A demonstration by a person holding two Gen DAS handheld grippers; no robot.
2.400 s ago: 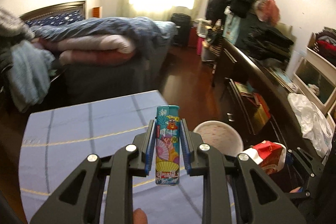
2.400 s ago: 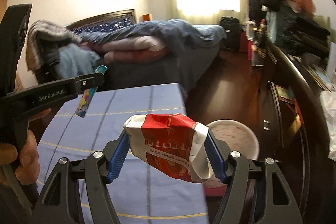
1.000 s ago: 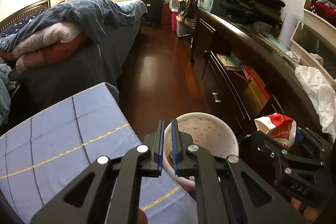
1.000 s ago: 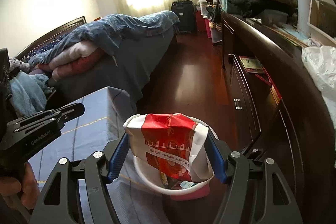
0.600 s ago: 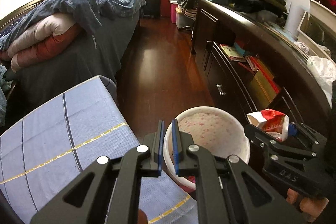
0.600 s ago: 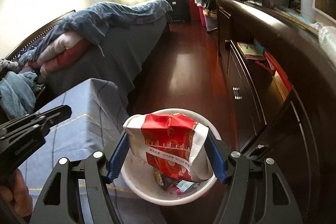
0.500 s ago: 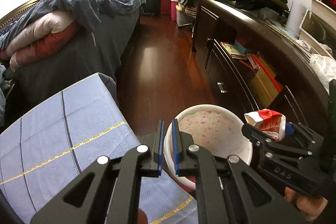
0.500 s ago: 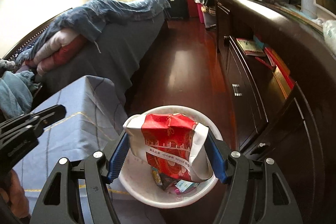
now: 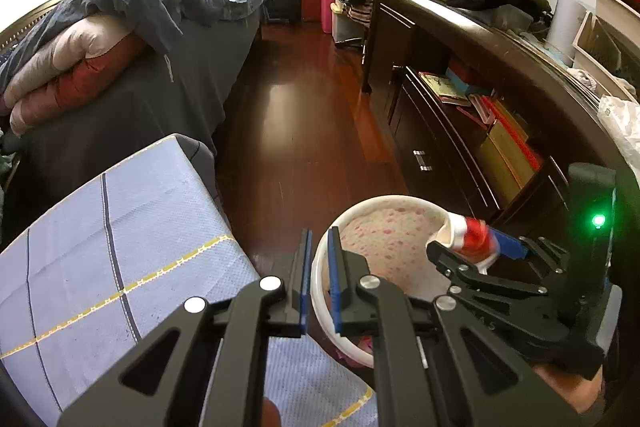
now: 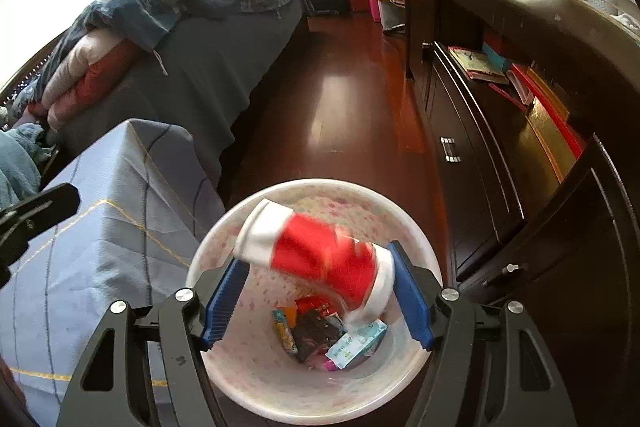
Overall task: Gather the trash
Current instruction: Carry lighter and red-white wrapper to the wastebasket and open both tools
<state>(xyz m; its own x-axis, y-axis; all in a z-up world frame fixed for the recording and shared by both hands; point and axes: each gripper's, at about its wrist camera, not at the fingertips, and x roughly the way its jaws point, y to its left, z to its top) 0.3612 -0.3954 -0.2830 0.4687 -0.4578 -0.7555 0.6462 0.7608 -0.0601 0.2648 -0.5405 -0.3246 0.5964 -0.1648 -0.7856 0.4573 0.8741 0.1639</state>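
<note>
The red and white packet [image 10: 320, 259] is blurred and tilted between the blue pads of the right claw [image 10: 320, 291], directly above the mouth of the white bin [image 10: 416, 227]; its left end is already free of the left pad and its right end is just at the right pad. The jaws of this claw are opening, so I judge that the step in hand is the release of the packet into the bin. At the bottom of the bin, toward 6 o'clock from the packet, some small wrappers [image 10: 320, 335] lie together. To do this step well, the claw should stay over the middle of the bin and open fully, so that the packet falls inside the rim and does not hang on the right pad; I would lift the claw only when the packet is clear of both pads. In the left wrist view the same packet [image 9: 472, 237] is at the 3 o'clock side of the bin [image 9: 320, 267], in the right claw [image 9: 476, 247]. The left claw [image 9: 319, 267] is closed with nothing between its pads, and it hangs at the 9 o'clock side of the bin rim. At 9 o'clock from the bin is the desk [image 9: 120, 227] with a blue checked cloth, and beyond it, toward 11 o'clock, the bed [image 9: 160, 67].
</note>
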